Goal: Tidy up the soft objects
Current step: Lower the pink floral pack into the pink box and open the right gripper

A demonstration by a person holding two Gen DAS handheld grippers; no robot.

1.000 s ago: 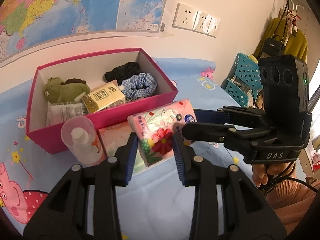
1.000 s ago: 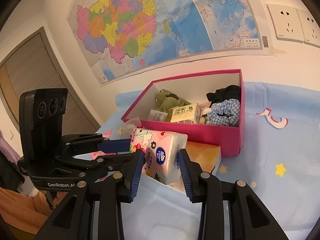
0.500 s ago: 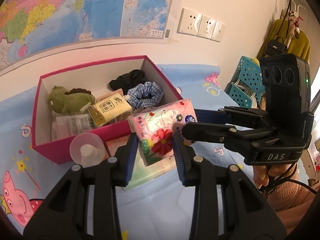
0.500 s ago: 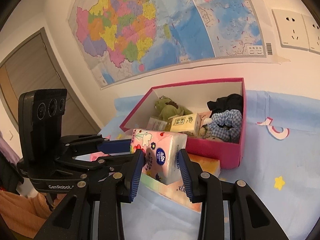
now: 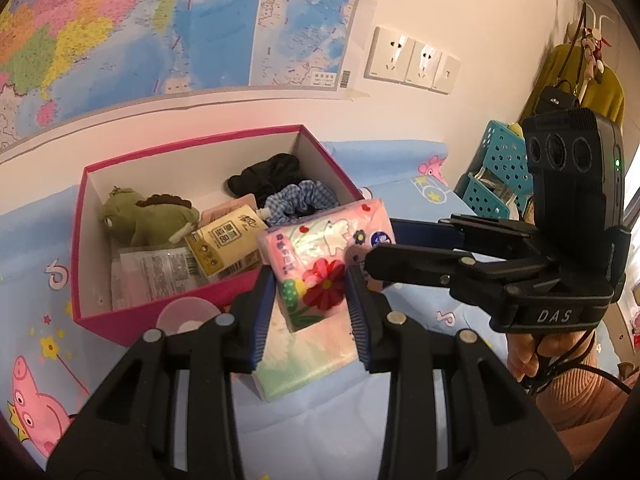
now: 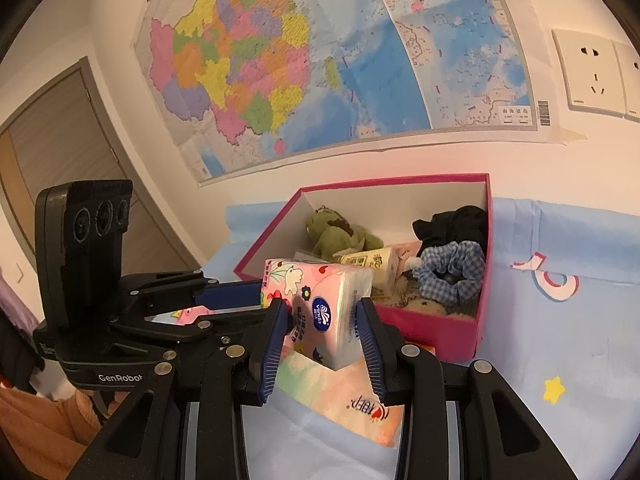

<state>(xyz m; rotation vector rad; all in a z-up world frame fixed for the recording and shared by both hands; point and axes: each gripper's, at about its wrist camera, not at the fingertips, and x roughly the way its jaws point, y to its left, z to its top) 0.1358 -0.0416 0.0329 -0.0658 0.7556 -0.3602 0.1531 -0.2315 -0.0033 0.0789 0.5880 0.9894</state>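
A pink floral tissue pack (image 5: 320, 256) is held in the air by both grippers, one at each end. My left gripper (image 5: 310, 300) is shut on its near end. My right gripper (image 6: 322, 320) is shut on the other end (image 6: 320, 304). The pack hangs in front of an open pink box (image 5: 80, 240), level with the box's near wall (image 6: 440, 340). The box holds a green plush toy (image 5: 144, 216), a black scrunchie (image 5: 268, 176), a blue checked scrunchie (image 6: 452, 276) and small paper packs (image 5: 224, 244).
A second pastel tissue pack (image 5: 304, 364) lies on the blue cartoon cloth below the lifted one. A clear pink-tinted bottle (image 5: 188, 312) stands by the box's near wall. Teal baskets (image 5: 496, 176) stand at the right. A wall with a map (image 6: 320, 60) is behind.
Both grippers have lifted the floral tissue pack higher and moved it toward the box. The pack below stayed on the cloth.
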